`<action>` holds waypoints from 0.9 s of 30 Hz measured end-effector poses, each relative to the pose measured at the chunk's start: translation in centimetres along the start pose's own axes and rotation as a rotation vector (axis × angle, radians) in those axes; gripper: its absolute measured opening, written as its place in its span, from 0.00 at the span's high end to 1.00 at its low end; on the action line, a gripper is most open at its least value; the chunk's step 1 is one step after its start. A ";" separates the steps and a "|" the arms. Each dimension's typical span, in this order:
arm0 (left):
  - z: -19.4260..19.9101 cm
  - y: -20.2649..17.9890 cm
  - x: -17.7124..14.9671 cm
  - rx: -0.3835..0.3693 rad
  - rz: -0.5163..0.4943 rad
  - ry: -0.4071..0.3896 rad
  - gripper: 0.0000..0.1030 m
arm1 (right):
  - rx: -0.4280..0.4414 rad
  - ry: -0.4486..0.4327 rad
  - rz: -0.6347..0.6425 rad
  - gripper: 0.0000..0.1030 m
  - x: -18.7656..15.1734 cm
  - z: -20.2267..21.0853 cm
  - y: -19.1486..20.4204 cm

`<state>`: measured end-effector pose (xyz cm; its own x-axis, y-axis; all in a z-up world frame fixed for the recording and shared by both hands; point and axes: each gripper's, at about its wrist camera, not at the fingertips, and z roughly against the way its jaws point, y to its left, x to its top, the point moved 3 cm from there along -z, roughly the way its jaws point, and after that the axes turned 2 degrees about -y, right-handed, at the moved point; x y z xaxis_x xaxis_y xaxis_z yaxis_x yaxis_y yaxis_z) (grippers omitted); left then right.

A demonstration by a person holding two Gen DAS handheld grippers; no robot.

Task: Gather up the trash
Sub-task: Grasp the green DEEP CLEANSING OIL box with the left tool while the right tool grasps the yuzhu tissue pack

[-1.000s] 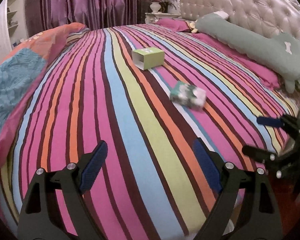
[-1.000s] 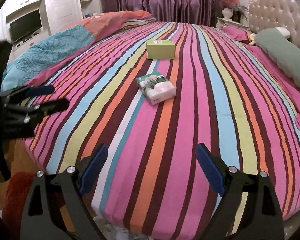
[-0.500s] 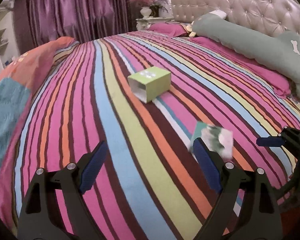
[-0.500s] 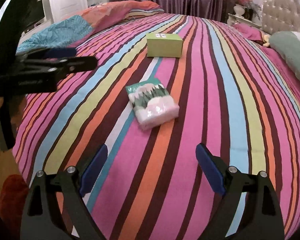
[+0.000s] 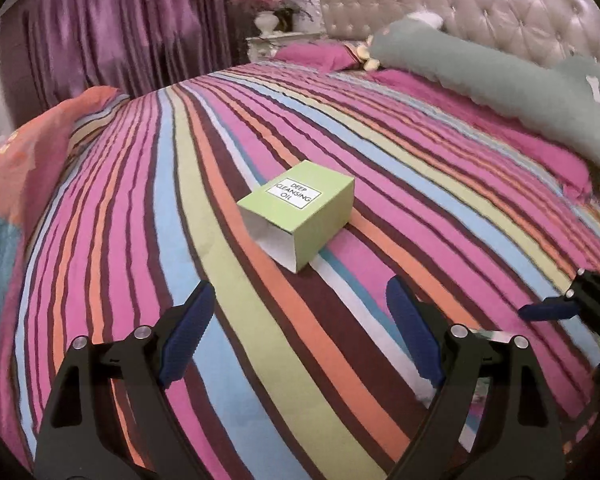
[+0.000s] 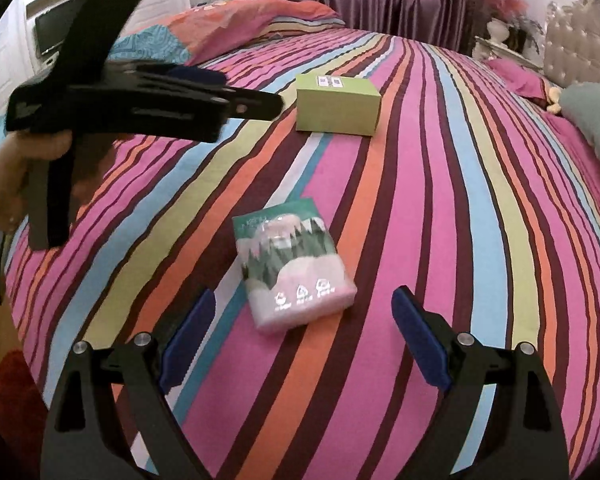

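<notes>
White label on top face of green box [image 5: 300, 216], left wrist view: black print reads "DEEP CLEANSING OIL". Same label in right wrist view: too small and blurred to read. Tissue pack [image 6: 294, 262]: faint pale lettering along green upper edge, illegible; three small white triangular symbols in a row on pink lower face, captions beneath unreadable.

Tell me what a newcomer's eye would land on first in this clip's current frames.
The bright striped bedspread fills both views. On it lie a green box labelled "Deep Cleansing Oil", straight ahead of the open left gripper, and a soft tissue pack just in front of the open right gripper. A tufted headboard stands behind.
</notes>
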<state>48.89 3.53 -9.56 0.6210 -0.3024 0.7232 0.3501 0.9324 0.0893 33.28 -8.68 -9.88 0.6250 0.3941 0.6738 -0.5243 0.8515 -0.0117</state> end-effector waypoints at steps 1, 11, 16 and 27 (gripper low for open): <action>-0.6 0.0 0.2 0.010 -0.021 0.004 0.17 | 0.001 0.003 0.004 0.17 0.1 -0.2 0.0; -5.2 0.7 2.8 0.024 -0.130 0.033 0.17 | 0.025 0.011 -0.005 0.17 0.9 -1.5 -0.3; -6.8 1.8 4.2 0.014 -0.097 0.027 0.18 | 0.040 0.000 -0.037 0.17 1.4 -1.8 -0.6; -11.2 0.8 6.2 -0.022 -0.052 0.119 0.17 | 0.041 0.013 -0.041 0.17 1.5 -3.1 -0.6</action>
<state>60.89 0.15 -12.65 0.6799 -0.3729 0.6314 0.3989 0.9106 0.1083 36.31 -7.53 -11.15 0.6539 0.3636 0.6635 -0.5209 0.8524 0.0462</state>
